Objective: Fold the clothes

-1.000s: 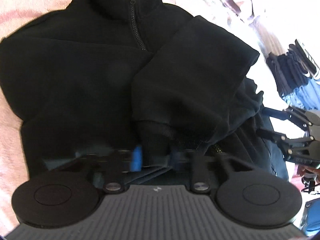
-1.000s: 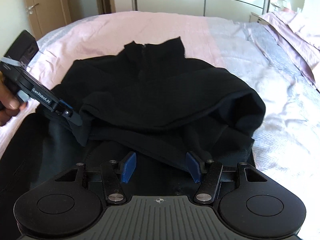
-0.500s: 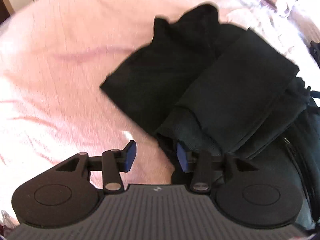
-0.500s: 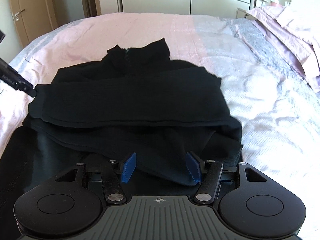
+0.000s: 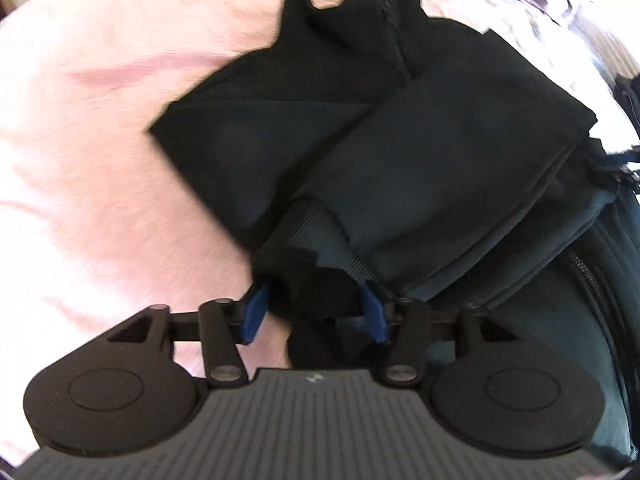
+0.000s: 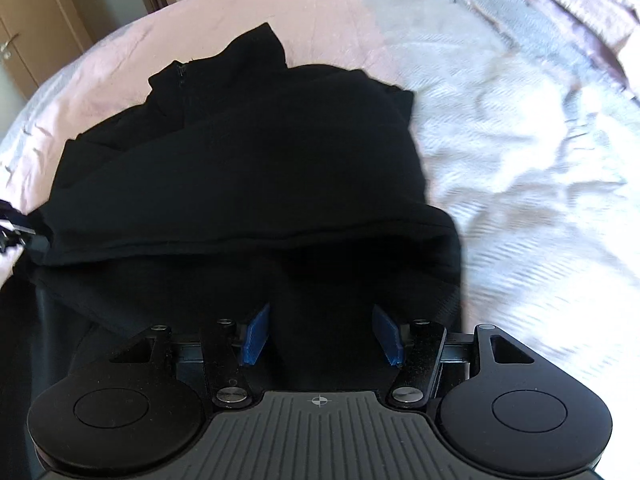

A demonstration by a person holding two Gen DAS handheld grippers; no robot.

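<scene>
The black jacket (image 6: 248,168) lies on the pink bed (image 5: 80,160), collar away from the person and a sleeve (image 5: 440,168) folded across its front. The left tool (image 5: 314,312) is opening its jaws with the sleeve's cuff (image 5: 320,248) between the blue pads, which no longer seem to press on it; the right tool (image 6: 320,334) stands wide over the near hem, dark cloth between its pads but not pinched. To finish well, the left should probably let the cuff settle flat before withdrawing, so the sleeve stays square across the body.
</scene>
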